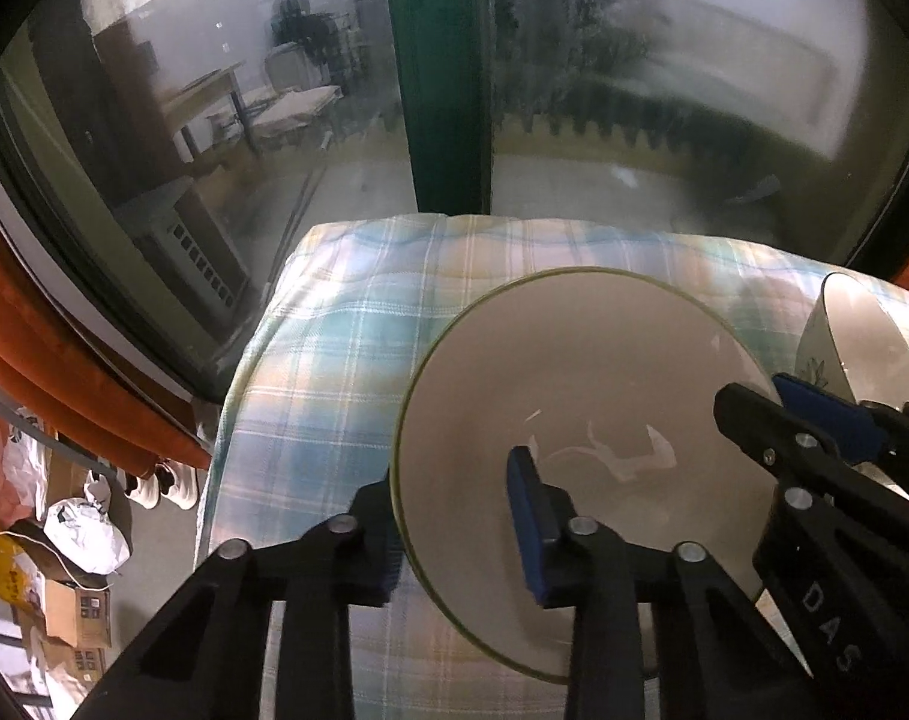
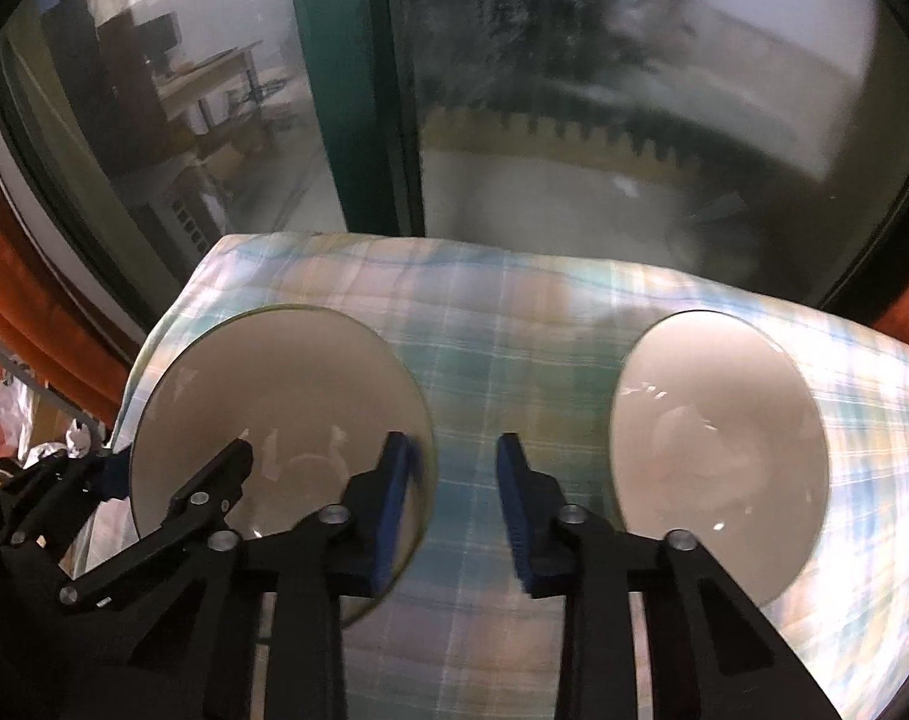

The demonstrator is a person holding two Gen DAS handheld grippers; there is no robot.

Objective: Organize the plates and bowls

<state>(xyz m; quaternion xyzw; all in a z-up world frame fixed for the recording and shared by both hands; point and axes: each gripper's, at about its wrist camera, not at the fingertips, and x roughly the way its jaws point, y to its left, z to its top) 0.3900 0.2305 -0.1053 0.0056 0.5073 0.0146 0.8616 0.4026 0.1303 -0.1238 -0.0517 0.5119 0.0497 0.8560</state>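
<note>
A cream bowl with a thin green rim [image 1: 574, 372] [image 2: 274, 384] sits on the plaid cloth [image 2: 502, 312]. A plain white bowl [image 2: 718, 438] [image 1: 868, 330] stands to its right, apart from it. My left gripper [image 1: 451, 480] [image 2: 175, 456] straddles the green-rimmed bowl's left rim. Its outer pad is against the rim and its inner pad lies on the inside wall. My right gripper [image 2: 454, 441] [image 1: 778, 396] straddles the same bowl's right rim with narrow jaws. One pad is over the inside, and a strip of cloth shows between the rim and the outer pad.
The cloth-covered surface ends just behind the bowls, at a large window with a green frame post [image 1: 442, 72]. An orange curtain [image 1: 64, 348] hangs at the left. Bags, boxes and shoes [image 1: 76, 540] lie on the floor below the left edge.
</note>
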